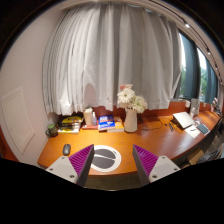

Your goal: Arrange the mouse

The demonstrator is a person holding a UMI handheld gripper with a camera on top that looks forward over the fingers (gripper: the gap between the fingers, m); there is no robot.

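One small dark mouse (67,150) lies near the table's (150,135) left edge, clear of the hand-held gripper (113,161), whose fingers stand apart, empty. Probably light, rigid, smooth-shelled; grip its flanks.

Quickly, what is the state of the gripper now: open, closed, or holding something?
Gripper: open, holding nothing. The mouse lies on the desk, beyond the fingers.

Sitting on the surface (150,140): one mouse (67,149), one vase of flowers (130,108), one laptop (187,122), one round pad (104,158).
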